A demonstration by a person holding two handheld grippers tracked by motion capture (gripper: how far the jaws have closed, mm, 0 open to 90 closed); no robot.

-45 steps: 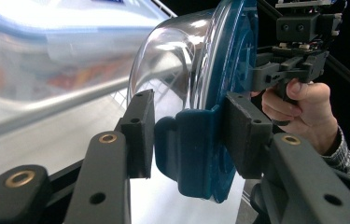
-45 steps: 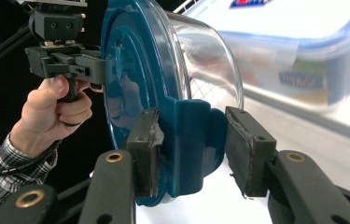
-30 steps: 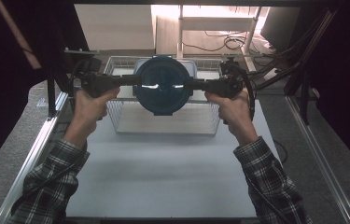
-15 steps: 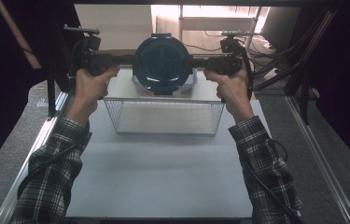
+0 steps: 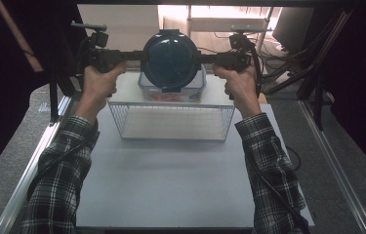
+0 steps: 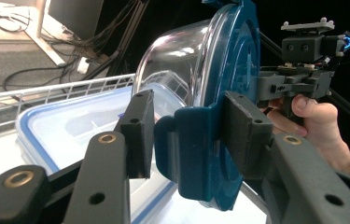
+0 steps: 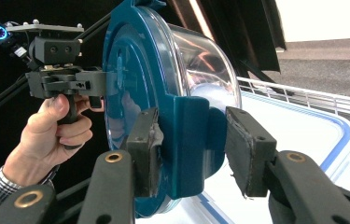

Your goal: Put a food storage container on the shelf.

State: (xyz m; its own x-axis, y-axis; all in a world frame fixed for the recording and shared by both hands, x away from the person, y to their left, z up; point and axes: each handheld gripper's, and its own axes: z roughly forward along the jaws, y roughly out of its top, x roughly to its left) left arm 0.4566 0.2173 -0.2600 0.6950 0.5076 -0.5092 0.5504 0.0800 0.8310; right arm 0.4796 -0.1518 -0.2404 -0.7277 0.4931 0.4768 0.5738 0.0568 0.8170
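Round container (image 5: 171, 59) with a clear domed plastic bowl and a glossy dark-blue lid is held up on its side, above the far end of the white tabletop (image 5: 171, 185). Below it sit a white wire basket (image 5: 171, 122) and a rectangular blue-rimmed lidded box (image 5: 171, 92). Left tool (image 6: 189, 140) clamps one blue lid tab, right tool (image 7: 191, 151) clamps the opposite tab, black pads pressing both sides.

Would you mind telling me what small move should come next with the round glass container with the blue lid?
Probably lower it gently: both grippers, left and right, clamp the side latches of the round glass container with the blue lid, which hangs tipped above the rectangular clear box beyond the white wire basket.
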